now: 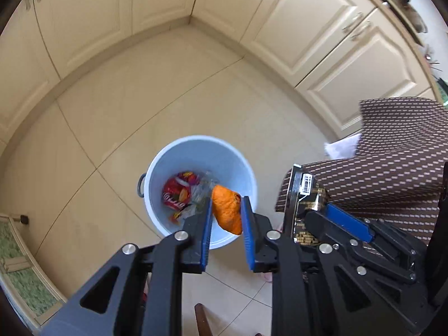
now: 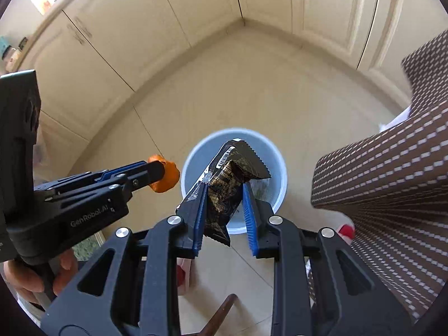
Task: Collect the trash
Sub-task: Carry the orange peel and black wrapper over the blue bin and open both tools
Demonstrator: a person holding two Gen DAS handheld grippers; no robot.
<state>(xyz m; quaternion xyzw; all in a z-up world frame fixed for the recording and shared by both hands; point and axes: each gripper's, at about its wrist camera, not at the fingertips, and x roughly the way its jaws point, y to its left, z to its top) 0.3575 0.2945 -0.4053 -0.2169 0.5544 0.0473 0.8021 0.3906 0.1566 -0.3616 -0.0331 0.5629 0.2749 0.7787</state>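
Note:
A pale blue bin stands on the tiled floor, with a red cola can and clear plastic wrappers inside. My left gripper hangs over the bin, shut on a piece of orange peel. To its right, my right gripper holds a black and gold snack wrapper. In the right wrist view my right gripper is shut on that black wrapper above the bin. The left gripper with the orange peel sits at the bin's left side.
Cream cabinet doors line the corner around the beige tiled floor. A brown cloth with pale dashes hangs at the right, close to the bin. A green mat lies at the left. A hand holds the left gripper's handle.

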